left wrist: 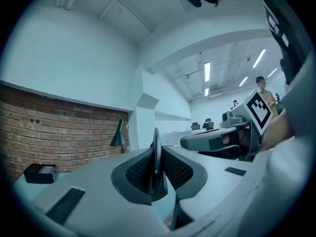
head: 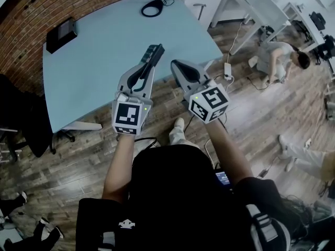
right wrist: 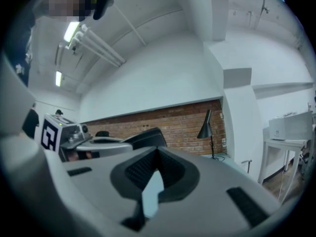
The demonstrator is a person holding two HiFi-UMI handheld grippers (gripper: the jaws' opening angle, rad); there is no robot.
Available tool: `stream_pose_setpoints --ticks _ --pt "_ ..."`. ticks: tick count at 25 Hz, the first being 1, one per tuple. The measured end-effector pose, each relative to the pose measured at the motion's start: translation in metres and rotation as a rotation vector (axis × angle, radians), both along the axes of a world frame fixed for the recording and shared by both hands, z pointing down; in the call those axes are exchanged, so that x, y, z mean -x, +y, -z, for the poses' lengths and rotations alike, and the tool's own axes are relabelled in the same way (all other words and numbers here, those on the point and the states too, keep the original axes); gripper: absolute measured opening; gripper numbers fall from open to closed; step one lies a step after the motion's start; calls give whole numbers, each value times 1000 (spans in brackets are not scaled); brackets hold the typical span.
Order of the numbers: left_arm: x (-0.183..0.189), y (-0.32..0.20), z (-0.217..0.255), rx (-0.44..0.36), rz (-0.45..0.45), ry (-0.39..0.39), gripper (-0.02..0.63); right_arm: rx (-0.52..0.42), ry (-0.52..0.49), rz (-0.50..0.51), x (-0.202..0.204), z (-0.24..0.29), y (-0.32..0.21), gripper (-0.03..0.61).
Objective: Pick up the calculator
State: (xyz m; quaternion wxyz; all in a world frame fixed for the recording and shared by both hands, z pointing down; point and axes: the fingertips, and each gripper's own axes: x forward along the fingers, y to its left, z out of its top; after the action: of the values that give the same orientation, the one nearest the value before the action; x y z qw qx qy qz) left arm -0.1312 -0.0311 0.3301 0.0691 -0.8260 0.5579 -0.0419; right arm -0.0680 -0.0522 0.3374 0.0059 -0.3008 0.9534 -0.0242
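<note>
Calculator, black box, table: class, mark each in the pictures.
calculator (head: pixel 155 52), head view, its dark body.
black box (head: pixel 61 34), head view, its top.
table (head: pixel 104 56), head view, bare top.

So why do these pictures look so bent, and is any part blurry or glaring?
Head view: the wide lens bows the table; the light is even. Left gripper view: black round corners, the ceiling lights glare, and the near calculator looks soft. Right gripper view: same round frame, and the brick wall curves.

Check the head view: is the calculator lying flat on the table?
No. The left hand-held gripper clamps the calculator on edge between its jaws, off the table.
</note>
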Motion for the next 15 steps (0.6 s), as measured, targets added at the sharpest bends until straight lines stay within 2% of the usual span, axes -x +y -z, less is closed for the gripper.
stream_pose_setpoints --ticks 15 --pt "21 31 3 -2 -17 12 55 -6 2 -18 17 5 38 3"
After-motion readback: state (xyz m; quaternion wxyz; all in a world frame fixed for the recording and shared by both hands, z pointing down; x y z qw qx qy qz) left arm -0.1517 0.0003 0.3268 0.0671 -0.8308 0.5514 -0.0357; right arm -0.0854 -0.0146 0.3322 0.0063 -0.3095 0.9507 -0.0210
